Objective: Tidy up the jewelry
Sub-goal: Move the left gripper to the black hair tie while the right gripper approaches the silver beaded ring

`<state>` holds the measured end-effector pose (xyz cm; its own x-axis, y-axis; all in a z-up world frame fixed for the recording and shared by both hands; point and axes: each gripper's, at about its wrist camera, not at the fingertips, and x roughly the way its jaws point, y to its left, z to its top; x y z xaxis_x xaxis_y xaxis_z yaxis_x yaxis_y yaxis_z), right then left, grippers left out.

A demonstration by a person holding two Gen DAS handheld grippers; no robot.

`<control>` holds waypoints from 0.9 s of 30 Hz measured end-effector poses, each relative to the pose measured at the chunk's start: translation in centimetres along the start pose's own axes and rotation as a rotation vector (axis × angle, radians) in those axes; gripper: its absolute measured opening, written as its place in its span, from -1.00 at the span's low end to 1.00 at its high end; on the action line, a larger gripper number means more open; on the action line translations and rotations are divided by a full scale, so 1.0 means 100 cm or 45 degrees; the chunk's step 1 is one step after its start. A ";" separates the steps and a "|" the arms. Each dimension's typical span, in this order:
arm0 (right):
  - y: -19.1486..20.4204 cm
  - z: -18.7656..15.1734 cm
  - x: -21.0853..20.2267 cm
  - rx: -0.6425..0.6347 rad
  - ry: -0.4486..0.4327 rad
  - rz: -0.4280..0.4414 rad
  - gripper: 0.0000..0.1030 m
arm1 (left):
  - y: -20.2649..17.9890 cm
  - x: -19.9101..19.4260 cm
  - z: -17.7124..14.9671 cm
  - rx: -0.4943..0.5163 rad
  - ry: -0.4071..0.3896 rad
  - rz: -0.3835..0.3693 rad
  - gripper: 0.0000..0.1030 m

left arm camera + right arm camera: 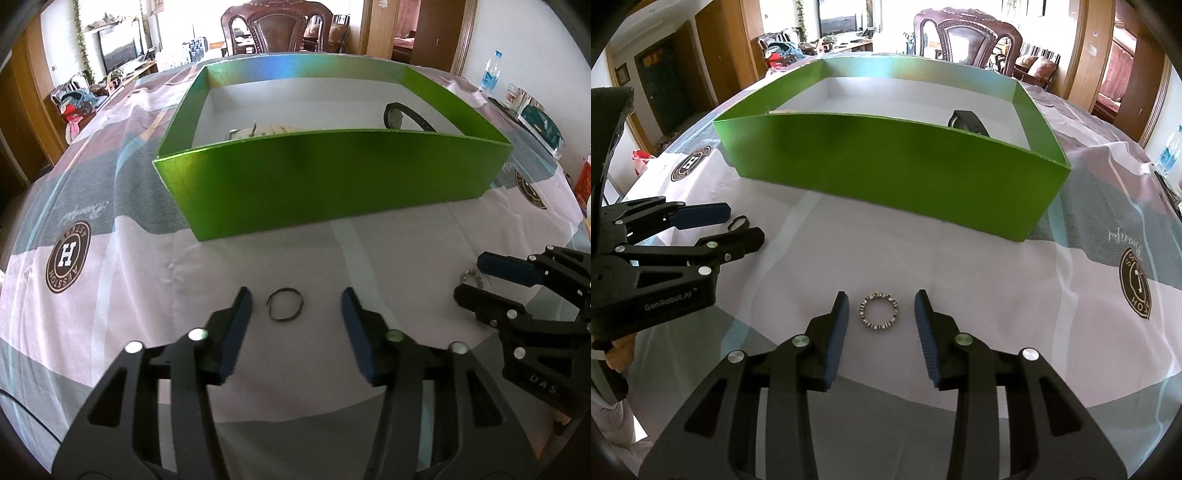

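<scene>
A thin dark ring-shaped band (285, 304) lies flat on the tablecloth between the fingers of my left gripper (296, 301), whose pads stand clear of it on both sides. A silver studded ring (879, 309) lies on the cloth between the fingers of my right gripper (880, 303), also untouched, with a gap on each side. Both grippers are open. Behind them stands a green box (325, 184) with a white floor; inside it are a black watch (397, 115) at the right and a pale piece of jewelry (258, 131) at the left.
The patterned tablecloth (110, 258) covers the whole table. A carved wooden chair (280, 29) stands beyond the box. A water bottle (490, 75) and other items sit at the far right edge. The left gripper (738, 229) shows at the left of the right wrist view.
</scene>
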<state>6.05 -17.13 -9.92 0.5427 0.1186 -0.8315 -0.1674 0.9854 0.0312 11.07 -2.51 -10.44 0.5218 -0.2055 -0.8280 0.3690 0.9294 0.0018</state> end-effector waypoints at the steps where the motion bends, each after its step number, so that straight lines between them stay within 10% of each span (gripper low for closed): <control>1: 0.000 0.000 0.000 -0.001 -0.001 -0.001 -0.28 | -0.001 0.000 0.000 0.005 -0.003 0.002 -0.12; 17: -0.003 -0.001 -0.001 0.022 0.005 0.007 -0.26 | -0.015 -0.010 -0.005 0.062 0.000 -0.167 -0.24; 27: -0.007 -0.011 -0.005 0.009 -0.003 0.005 -0.06 | -0.017 -0.007 0.000 0.062 0.008 -0.056 -0.09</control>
<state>5.00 -17.99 -10.15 0.5443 0.1224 -0.8299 -0.1633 0.9858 0.0383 10.03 -3.92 -9.85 0.4997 -0.2438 -0.8312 0.4287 0.9034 -0.0072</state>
